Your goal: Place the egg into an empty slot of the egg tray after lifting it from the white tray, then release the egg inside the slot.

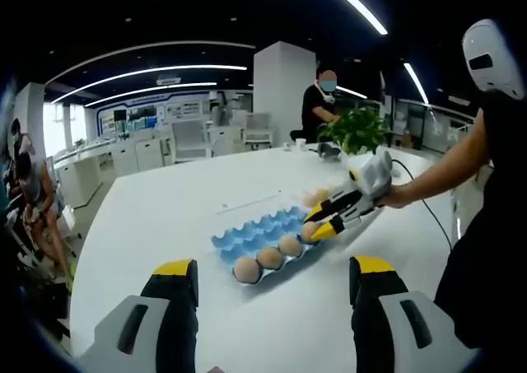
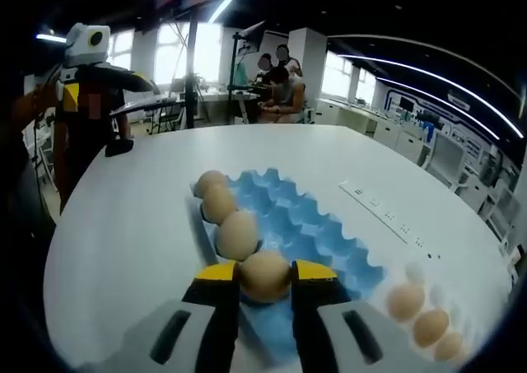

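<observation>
Right gripper [image 2: 265, 284] jaws clamp an egg [image 2: 265, 275] at the blue tray's [image 2: 317, 225] near edge, in line with three eggs [image 2: 221, 207] already seated; left gripper [image 1: 276, 282] jaws apart above the white counter [image 1: 165, 212]

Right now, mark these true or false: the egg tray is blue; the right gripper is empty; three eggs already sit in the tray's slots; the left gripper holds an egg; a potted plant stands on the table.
1. The egg tray is blue: true.
2. The right gripper is empty: false, its jaws are shut on an egg at the tray's near end.
3. Three eggs sit in the tray's slots: true, in a row along one edge.
4. The left gripper holds an egg: false, its jaws stand open over bare white table.
5. A potted plant stands on the table: true.
</observation>
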### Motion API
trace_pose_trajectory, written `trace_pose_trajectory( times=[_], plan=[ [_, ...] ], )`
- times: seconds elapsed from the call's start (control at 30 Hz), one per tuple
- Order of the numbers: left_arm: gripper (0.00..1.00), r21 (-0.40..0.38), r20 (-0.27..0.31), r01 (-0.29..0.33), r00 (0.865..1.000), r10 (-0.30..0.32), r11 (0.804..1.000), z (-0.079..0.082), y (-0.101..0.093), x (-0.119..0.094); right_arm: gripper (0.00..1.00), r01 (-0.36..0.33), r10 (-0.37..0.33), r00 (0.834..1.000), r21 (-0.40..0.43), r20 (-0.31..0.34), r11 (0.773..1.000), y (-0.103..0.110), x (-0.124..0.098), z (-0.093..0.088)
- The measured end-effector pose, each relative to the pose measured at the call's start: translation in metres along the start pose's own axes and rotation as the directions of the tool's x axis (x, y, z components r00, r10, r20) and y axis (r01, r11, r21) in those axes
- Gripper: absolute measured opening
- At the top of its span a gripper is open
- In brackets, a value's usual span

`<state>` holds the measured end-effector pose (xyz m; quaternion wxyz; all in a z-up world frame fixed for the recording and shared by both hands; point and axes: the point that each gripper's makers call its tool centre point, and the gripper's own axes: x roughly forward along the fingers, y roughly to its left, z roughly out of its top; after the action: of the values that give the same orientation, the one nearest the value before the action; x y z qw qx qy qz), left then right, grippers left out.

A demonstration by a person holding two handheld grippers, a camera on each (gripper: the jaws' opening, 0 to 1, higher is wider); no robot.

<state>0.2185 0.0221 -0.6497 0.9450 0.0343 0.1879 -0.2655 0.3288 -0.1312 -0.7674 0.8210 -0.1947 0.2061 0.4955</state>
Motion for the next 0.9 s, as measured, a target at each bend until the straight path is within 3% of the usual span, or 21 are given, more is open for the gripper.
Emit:
trace_pose_trajectory(
  times=[0.47, 0.9],
  plan=[
    [0.75, 0.001, 0.001, 0.004, 1.0, -0.004, 1.0, -0.007, -0.001, -0.016, 0.24, -0.013, 0.013, 1.0, 0.005, -0.005, 1.0, 0.013, 0.004, -0.003],
    [0.75, 0.004, 0.003, 0.001, 1.0, -0.001, 1.0, -0.006, -0.002, -0.017, 0.27, -0.014, 0.014, 1.0, -0.067, -0.001, 0.998, 0.016, 0.002, -0.004]
  ],
)
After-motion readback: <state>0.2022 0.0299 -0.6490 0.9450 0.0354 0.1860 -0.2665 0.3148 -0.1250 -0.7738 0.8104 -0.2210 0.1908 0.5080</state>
